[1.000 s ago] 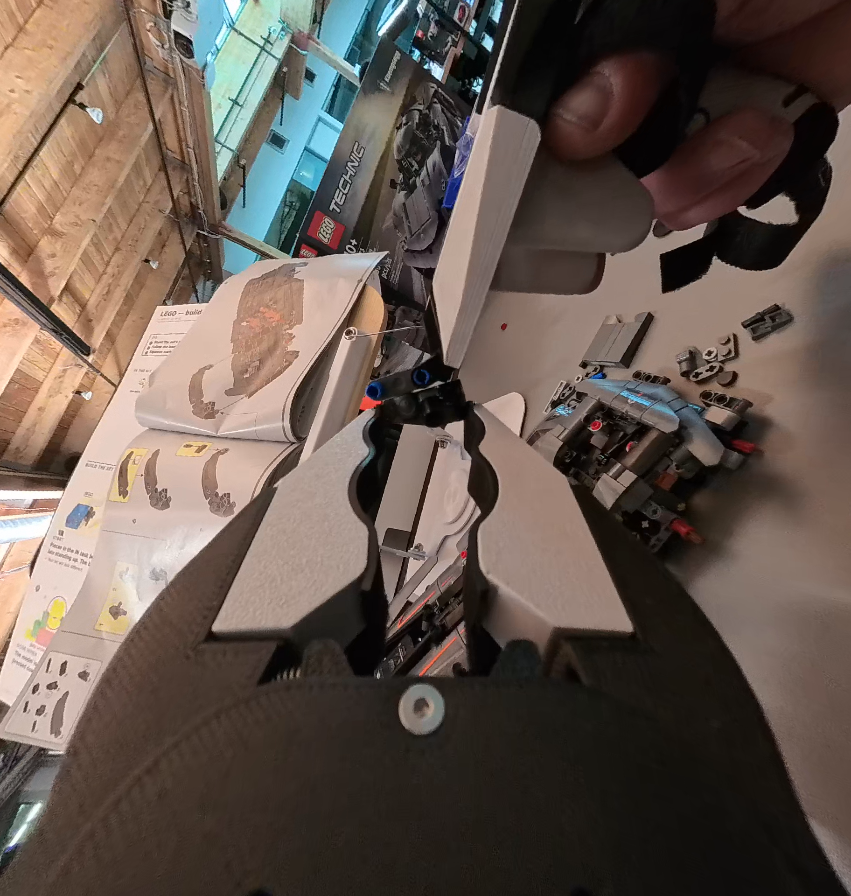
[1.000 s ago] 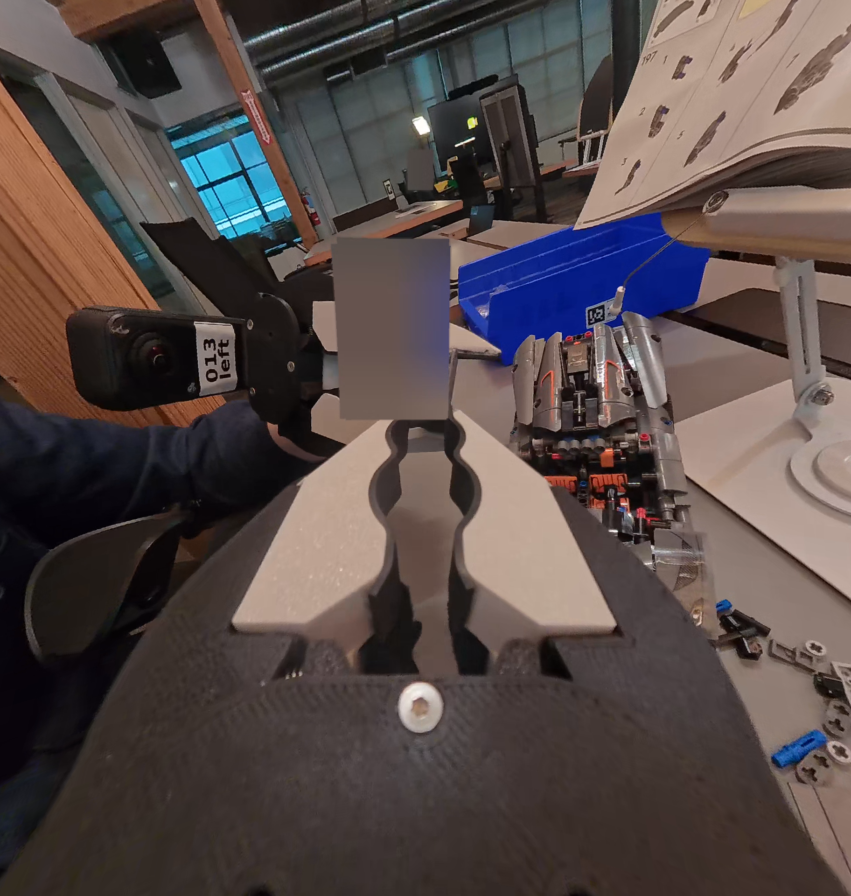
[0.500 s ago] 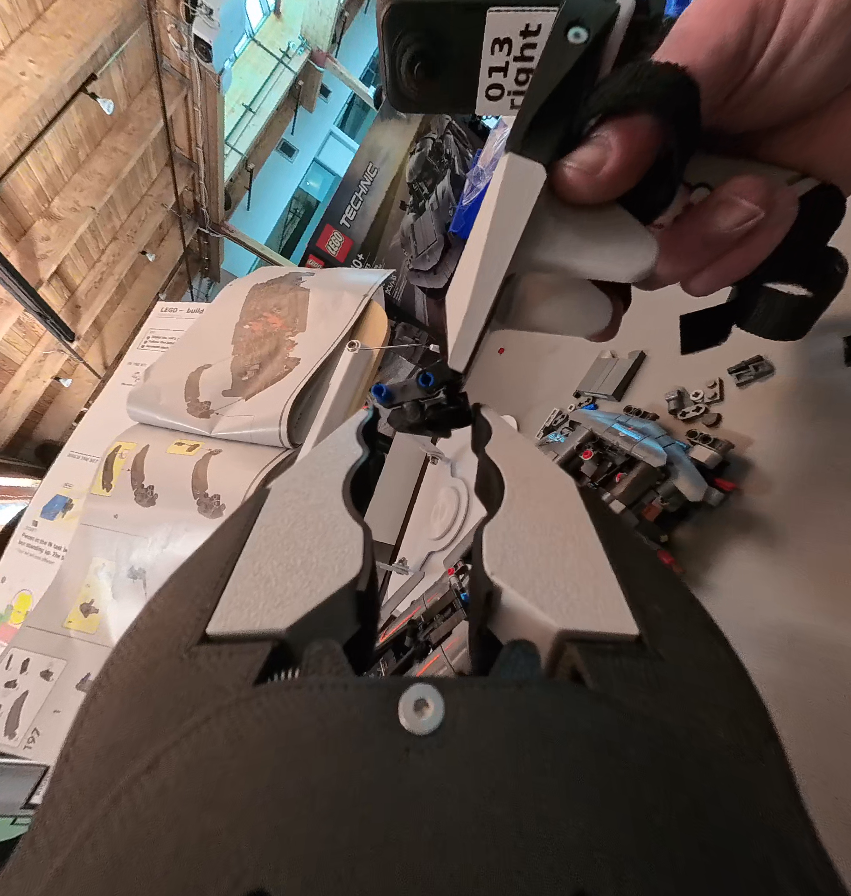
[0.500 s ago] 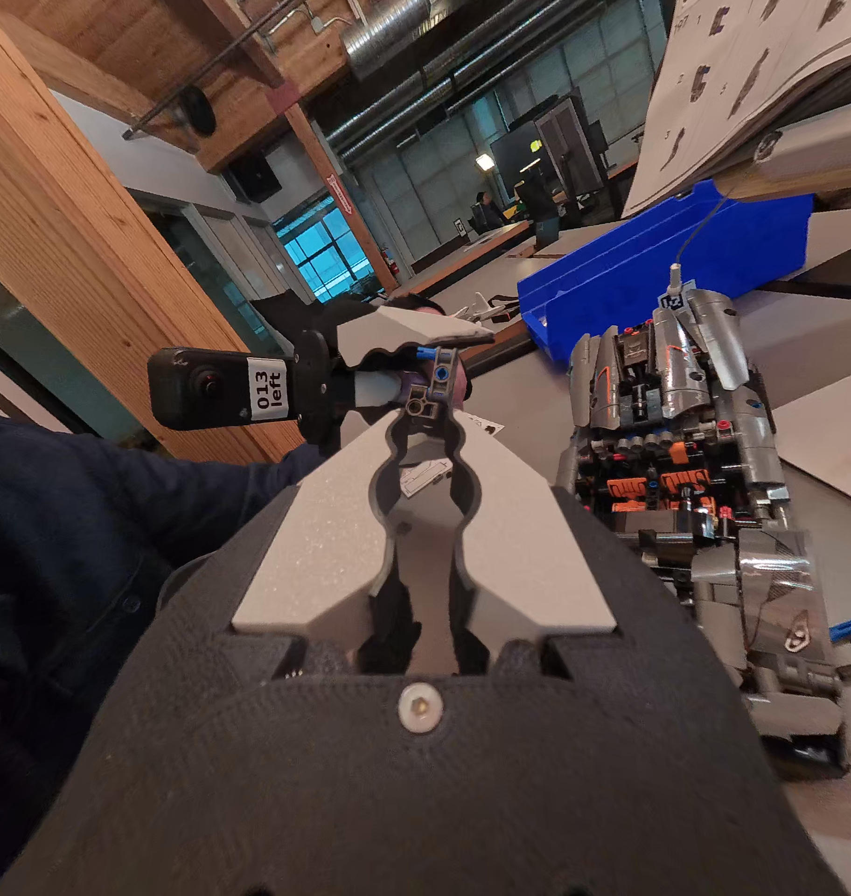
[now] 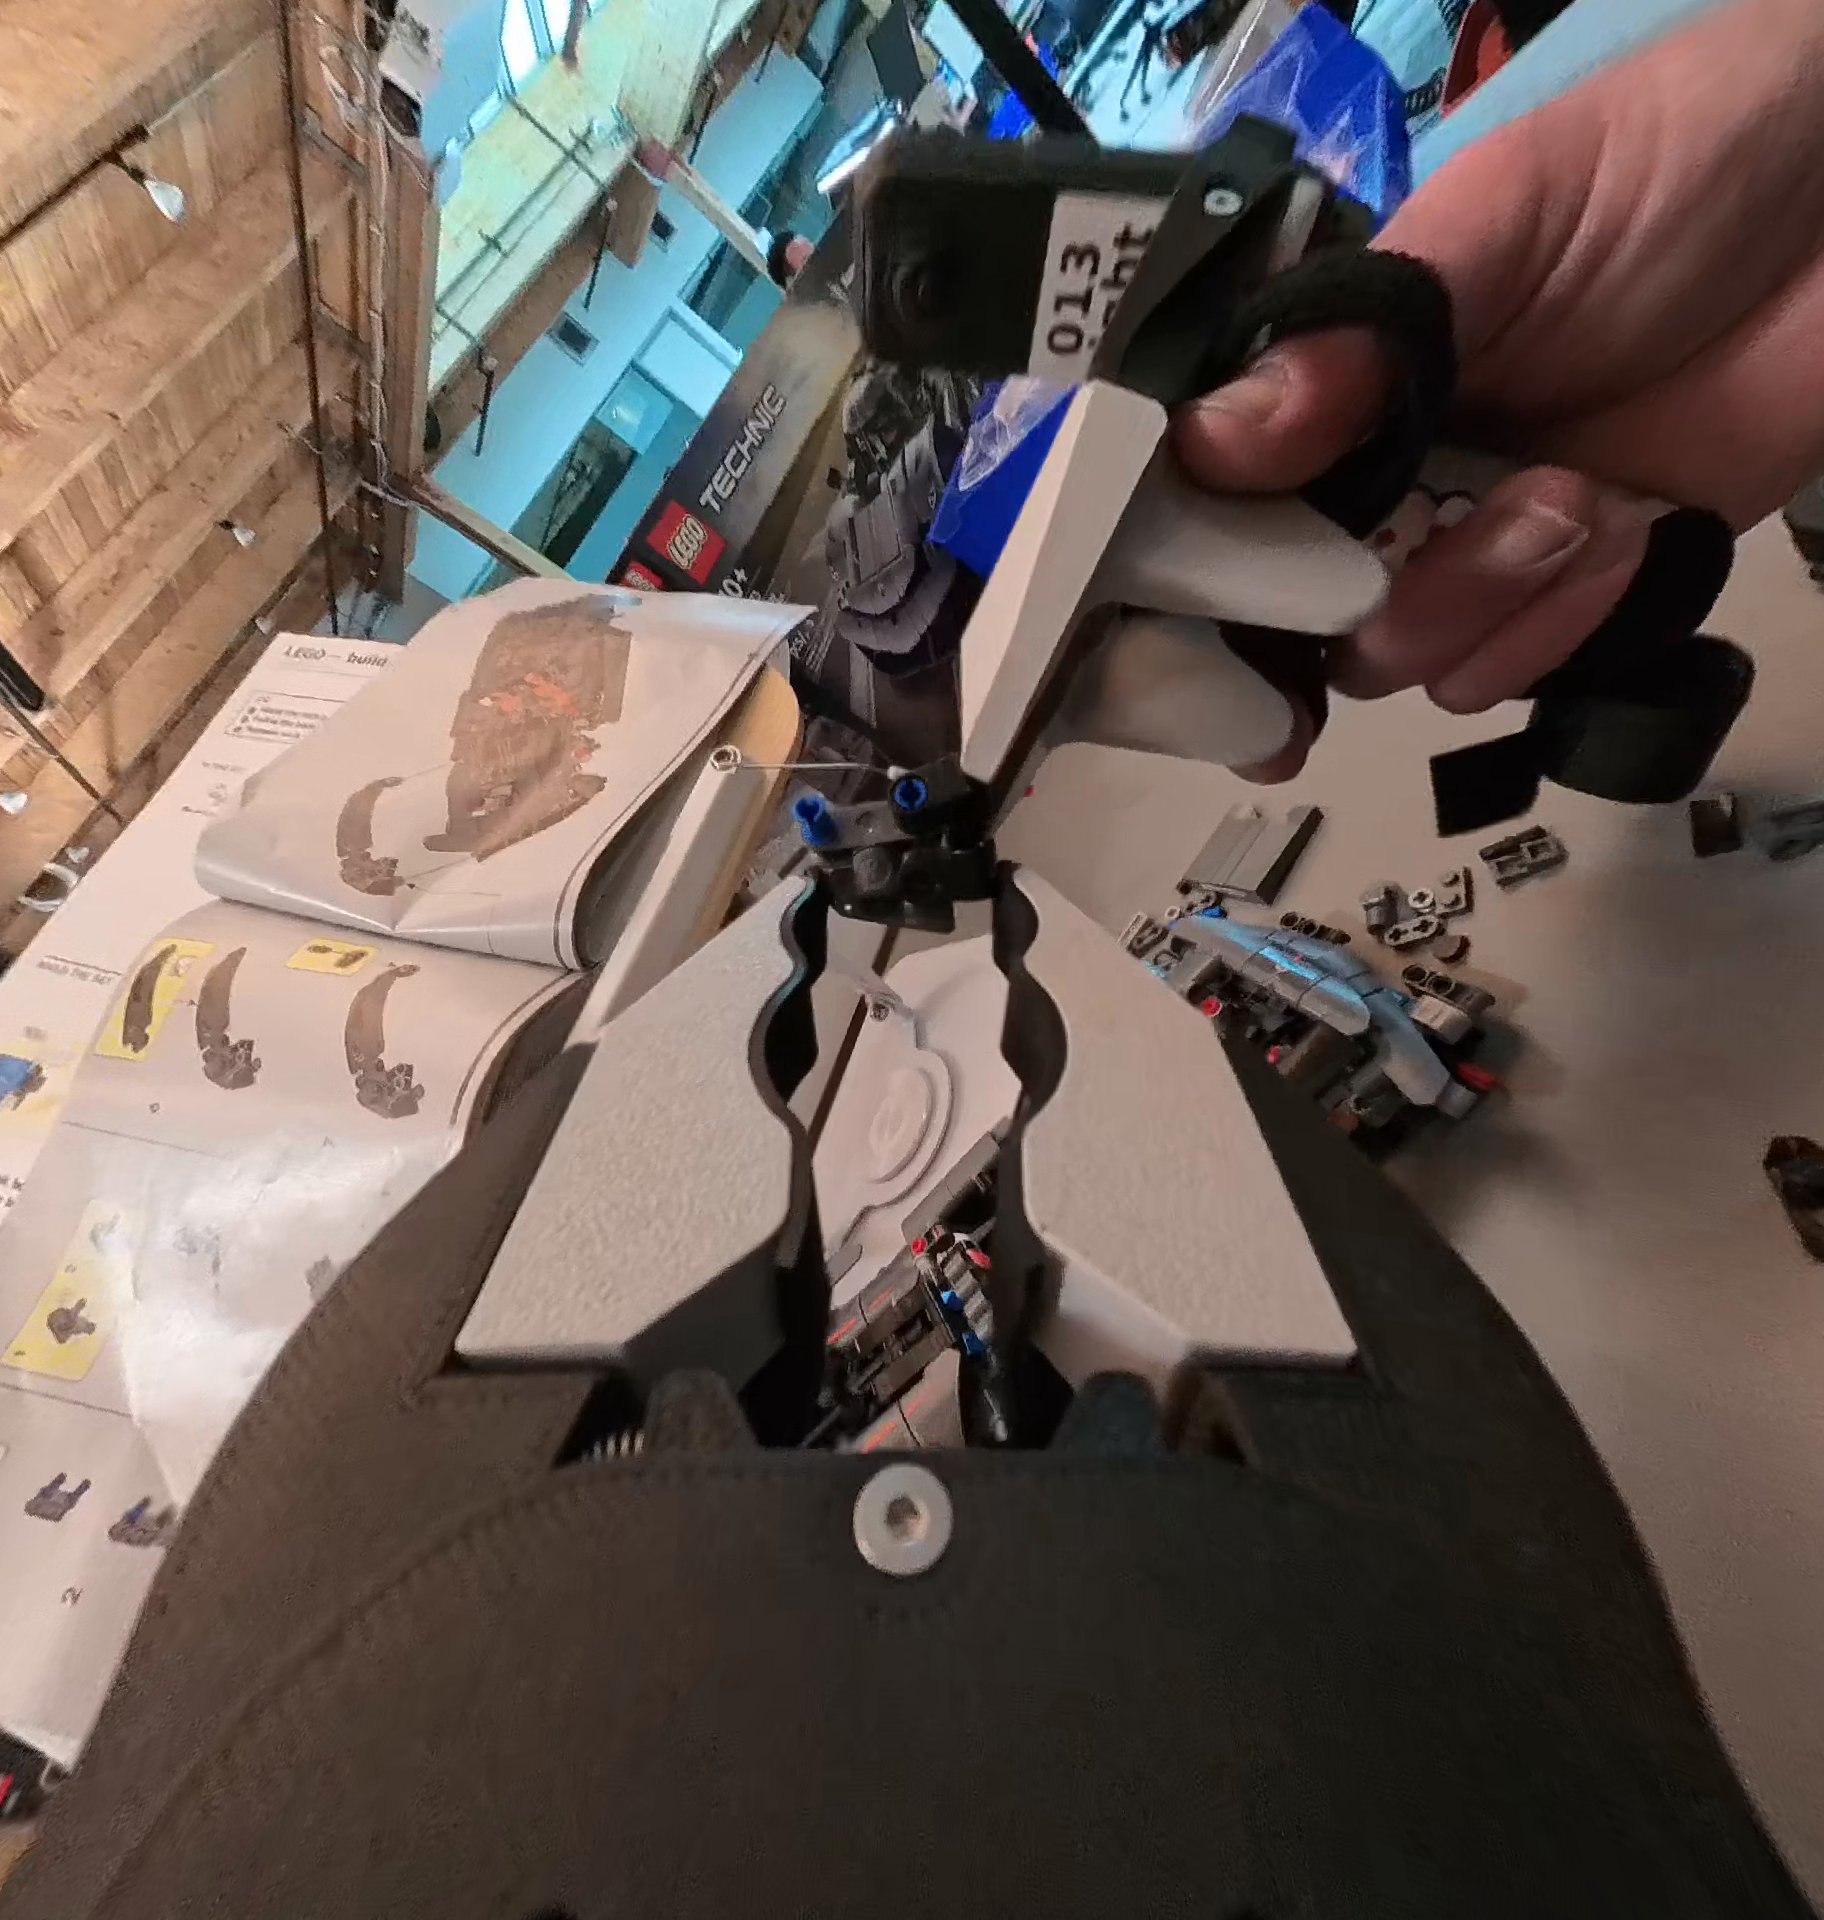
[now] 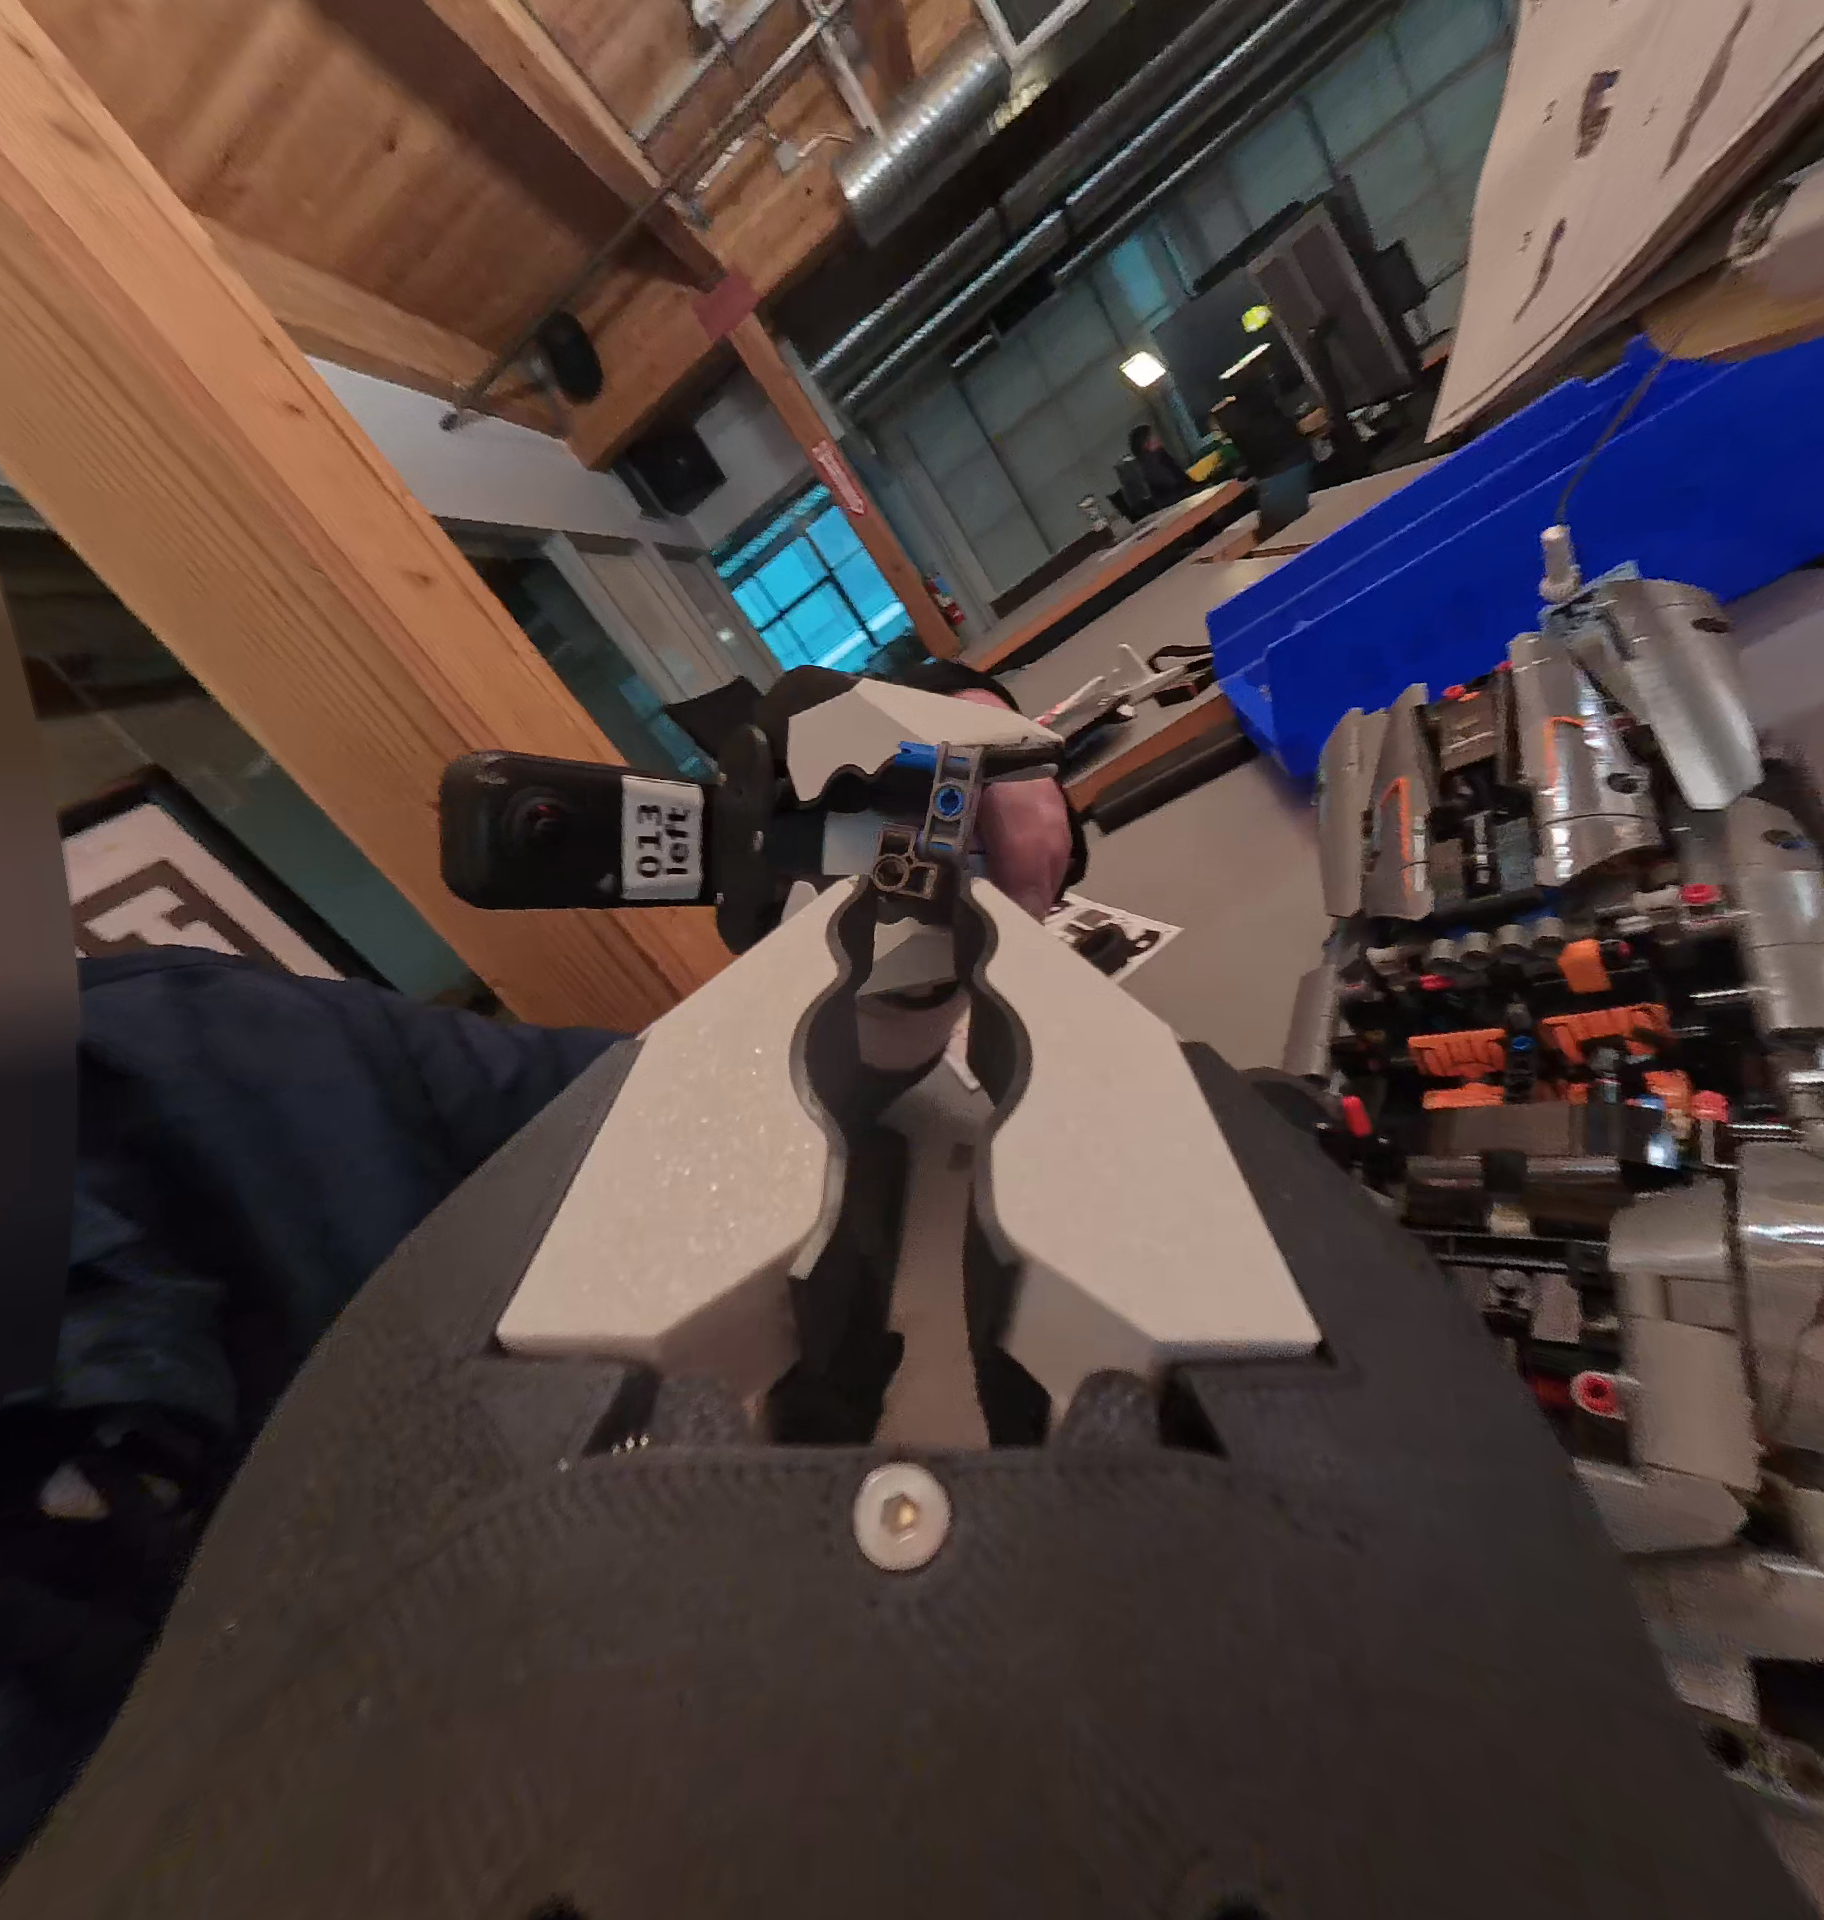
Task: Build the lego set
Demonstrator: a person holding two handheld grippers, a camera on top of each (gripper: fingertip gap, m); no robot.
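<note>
Right wrist view shows the big grey model [image 6: 1573,997] lying on the table [image 6: 1178,831] to the right, before a blue bin [image 6: 1459,634]. Left wrist view has the open manual [image 5: 388,862] on its stand at left and a smaller grey build [image 5: 1323,1008] among loose parts at right. Both the left gripper [image 5: 913,894] and right gripper [image 6: 913,883] are clenched on one small black piece [image 5: 903,847] with blue pins, held aloft between them.

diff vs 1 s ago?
The right gripper swung in and closed on the small black lego sub-assembly with blue pins, meeting the left gripper tip to tip; both now pinch it. The large grey lego model stayed on the table.
</note>
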